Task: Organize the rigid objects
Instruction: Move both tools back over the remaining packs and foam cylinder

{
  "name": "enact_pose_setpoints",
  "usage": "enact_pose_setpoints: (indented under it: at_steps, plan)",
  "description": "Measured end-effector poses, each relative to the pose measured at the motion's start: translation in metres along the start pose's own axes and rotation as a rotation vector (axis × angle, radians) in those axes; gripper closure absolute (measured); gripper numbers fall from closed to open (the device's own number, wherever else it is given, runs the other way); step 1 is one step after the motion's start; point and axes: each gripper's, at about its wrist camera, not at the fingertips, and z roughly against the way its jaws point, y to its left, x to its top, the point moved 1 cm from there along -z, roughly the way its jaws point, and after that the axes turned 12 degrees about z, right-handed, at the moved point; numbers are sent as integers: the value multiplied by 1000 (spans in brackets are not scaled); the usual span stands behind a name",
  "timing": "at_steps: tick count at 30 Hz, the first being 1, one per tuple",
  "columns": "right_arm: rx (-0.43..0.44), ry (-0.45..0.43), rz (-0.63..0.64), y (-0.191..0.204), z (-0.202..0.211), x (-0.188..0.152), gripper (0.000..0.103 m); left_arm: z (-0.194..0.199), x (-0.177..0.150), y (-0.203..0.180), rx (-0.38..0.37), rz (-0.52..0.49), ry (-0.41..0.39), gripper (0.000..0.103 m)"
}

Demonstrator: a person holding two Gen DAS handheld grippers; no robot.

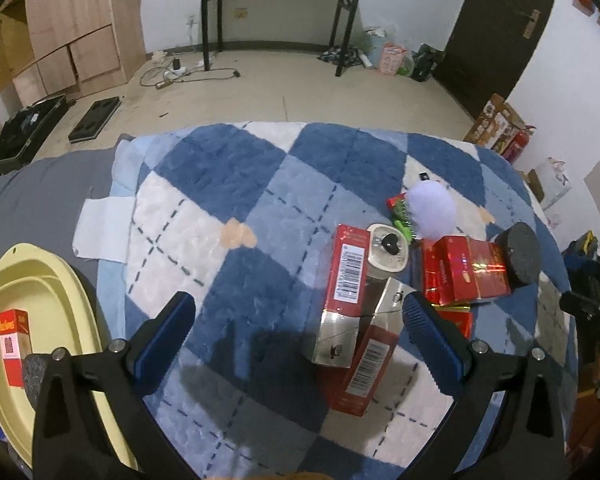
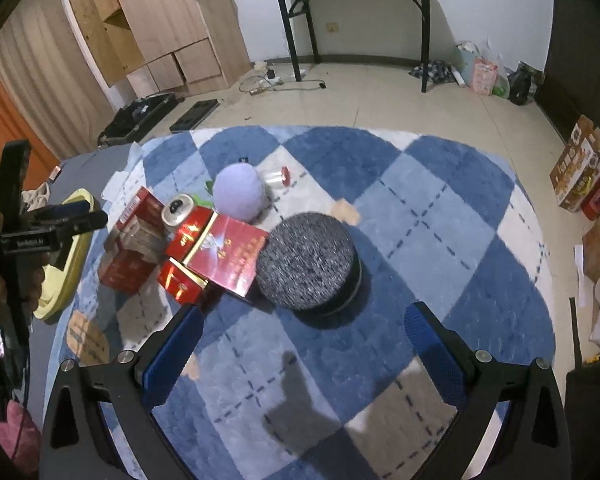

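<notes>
While both grippers hang above the blue-and-white checked blanket (image 1: 236, 168), neither holds anything: the left gripper (image 1: 298, 336) has its jaws wide apart at the bottom of its view, and the right gripper (image 2: 304, 344) likewise shows jaws spread with only blanket between them. Right of centre in the left view lies a heap of rigid things: a long red carton (image 1: 346, 268) resting across another red-and-silver carton (image 1: 364, 364), a drinks can (image 1: 388, 254) lying just behind them, a glossy red box (image 1: 466, 272) touching a dark round speaker (image 1: 522, 252), and a pale purple ball (image 1: 432, 210) behind. At the lower left edge sits a yellow tray (image 1: 66, 292) holding one upright red-and-white pack (image 1: 14, 346). In the right view the speaker sits centre frame, just beyond the open jaws.
</notes>
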Motion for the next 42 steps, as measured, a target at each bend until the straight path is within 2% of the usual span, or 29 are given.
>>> enact_pose_setpoints:
  at_steps: [4, 7, 10, 18, 27, 42]
  plan:
    - [-8, 18, 4, -1, -1, -4, 0, -1, -3, 3, 14, 18, 4, 0]
    - [-5, 31, -1, -1, -3, -6, 0, -8, -7, 11, 12, 76, 46, 0]
    - [4, 33, -8, 0, -2, -6, 0, -7, -9, 15, 47, 54, 37, 0]
    - [6, 41, 45, 9, -5, -5, 0, -2, -6, 26, 62, 68, 27, 0]
    - [-8, 39, 69, 10, 0, -6, 0, 1, -6, 20, 47, 46, 36, 0]
    - [-4, 42, 82, 14, 1, -2, 0, 5, -6, 24, 74, 38, 52, 0]
